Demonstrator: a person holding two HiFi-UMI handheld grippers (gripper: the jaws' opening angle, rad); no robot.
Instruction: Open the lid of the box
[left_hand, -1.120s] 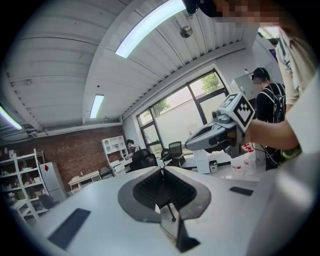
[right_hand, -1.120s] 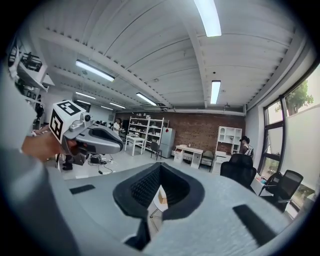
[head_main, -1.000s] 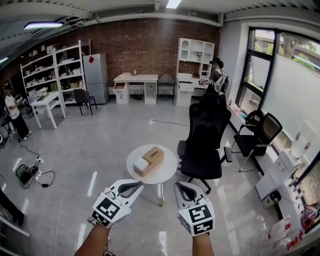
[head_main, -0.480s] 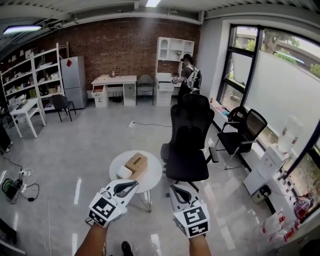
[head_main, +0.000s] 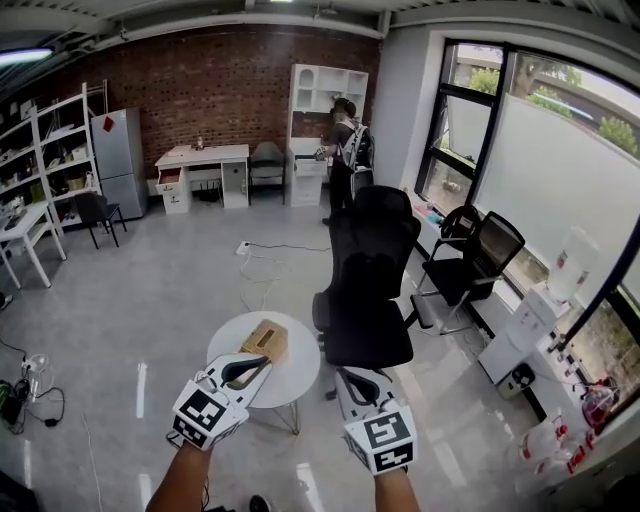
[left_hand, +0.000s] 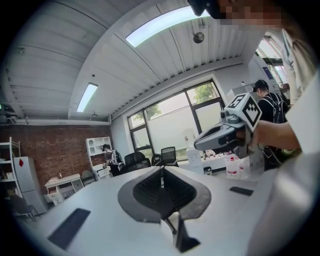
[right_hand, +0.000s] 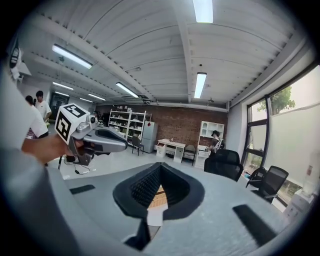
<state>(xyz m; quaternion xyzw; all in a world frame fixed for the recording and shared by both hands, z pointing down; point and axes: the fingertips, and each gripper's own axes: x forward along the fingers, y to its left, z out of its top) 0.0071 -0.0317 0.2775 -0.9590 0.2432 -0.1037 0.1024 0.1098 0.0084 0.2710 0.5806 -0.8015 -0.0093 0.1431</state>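
Note:
A tan box (head_main: 265, 341) lies on a small round white table (head_main: 292, 372) down on the floor ahead of me. In the head view my left gripper (head_main: 264, 362) is held in the air over the table's near edge, just short of the box, jaws shut and empty. My right gripper (head_main: 350, 375) hovers to the right of the table, also shut on nothing. Below the right gripper's (right_hand: 160, 166) closed tips, a strip of the tan box (right_hand: 159, 197) shows through the gap. The left gripper view has my left gripper (left_hand: 161, 170) aimed up at the room, with no box in sight.
A tall black office chair (head_main: 370, 285) stands right beside the table on its right. More black chairs (head_main: 480, 262) sit by the window. A person (head_main: 345, 150) stands at the far shelves. Cables (head_main: 25, 390) lie on the floor at the left.
The view has swung left to right and moved closer to the table. The table and box now sit directly under my left gripper's tips. Both grippers stay shut.

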